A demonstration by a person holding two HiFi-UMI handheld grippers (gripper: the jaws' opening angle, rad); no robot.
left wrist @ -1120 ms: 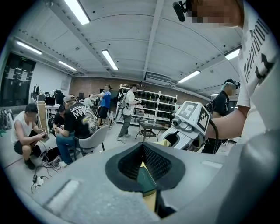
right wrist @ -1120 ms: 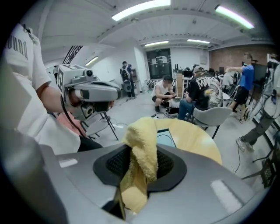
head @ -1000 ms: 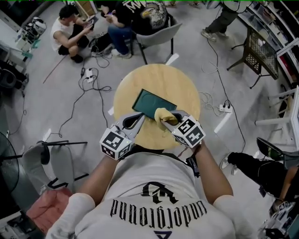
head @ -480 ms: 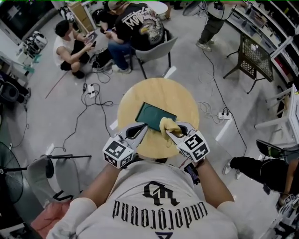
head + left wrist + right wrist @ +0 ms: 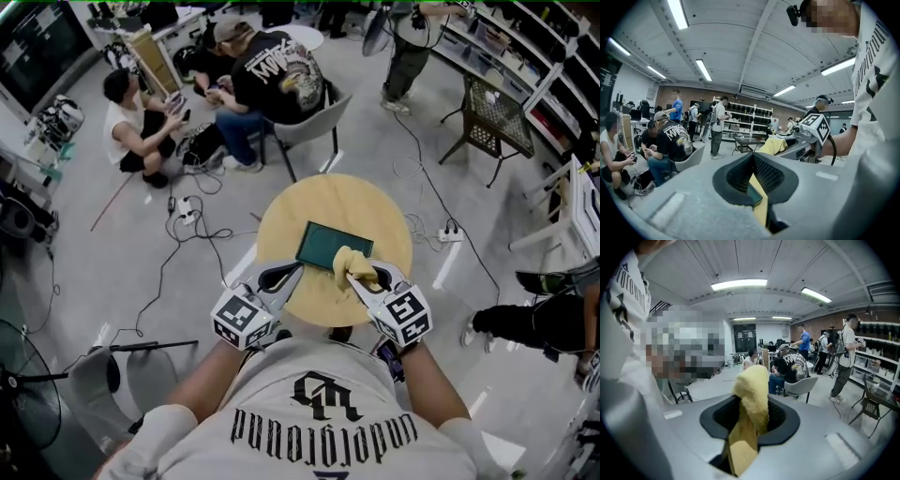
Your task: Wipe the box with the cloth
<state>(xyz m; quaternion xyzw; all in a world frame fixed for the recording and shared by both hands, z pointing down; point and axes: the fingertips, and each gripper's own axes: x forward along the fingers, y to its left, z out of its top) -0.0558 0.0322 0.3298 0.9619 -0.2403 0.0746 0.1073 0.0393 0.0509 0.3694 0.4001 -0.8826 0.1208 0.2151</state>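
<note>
Head view: a person stands over a round wooden table (image 5: 328, 202) with tongs in each hand. A flat green box (image 5: 328, 246) lies near the middle of the table. The right gripper (image 5: 361, 277) is clenched on a yellow cloth (image 5: 352, 262). The bunched cloth sits over the box's near right corner. The left gripper (image 5: 292, 270) has its jaws closed tip to tip, with nothing pinched between them. Its tip is at the box's near left corner, though no view settles whether they touch.

The right gripper view shows the cloth wedged between the dark pads. Its fluffy end stands up past the jaw tips, and a flatter fold hangs down through the gap.

In the left gripper view the closed jaws form a dark loop. A strip of the box's teal edge and the yellow tabletop show through it. The right gripper is in sight beyond, carrying the cloth and its marker cube (image 5: 816, 129).

Behind the table, several people (image 5: 267, 70) sit around a grey chair (image 5: 314, 117). Cables (image 5: 187, 211) trail across the floor.
</note>
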